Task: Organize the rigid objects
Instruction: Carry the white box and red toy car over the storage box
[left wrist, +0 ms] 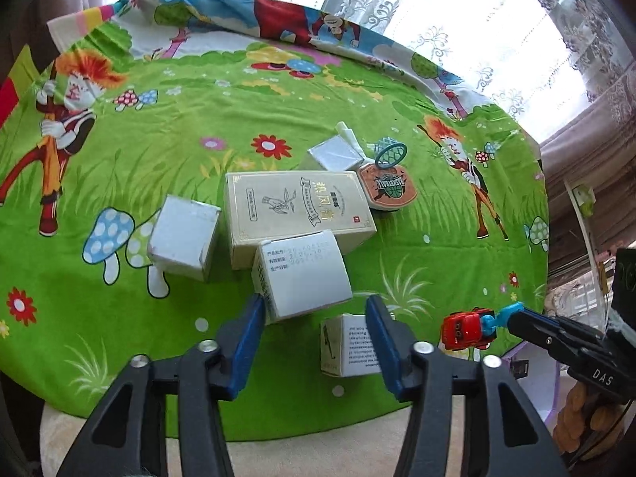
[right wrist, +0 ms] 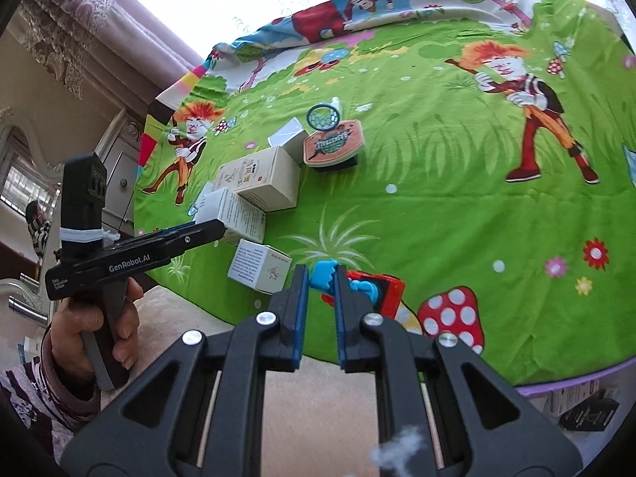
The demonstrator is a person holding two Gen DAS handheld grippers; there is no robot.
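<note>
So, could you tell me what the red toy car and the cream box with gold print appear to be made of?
The red toy car looks like glossy moulded plastic: saturated colour, rounded edges, a light-blue plastic part gripped by the right gripper. The cream box looks like coated paperboard: sharp folded edges, printed faces, shiny gold trim.

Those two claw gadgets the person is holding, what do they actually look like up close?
Each gripper is matte black plastic with silver screws and two fingers faced with blue pads. The left gripper has a pistol-style handle, white lettering reading GenRobot.AI, and an upright black block bound on with white cord. The right gripper carries white letters DAS. The left hand wears a purple-and-white patterned sleeve.
</note>
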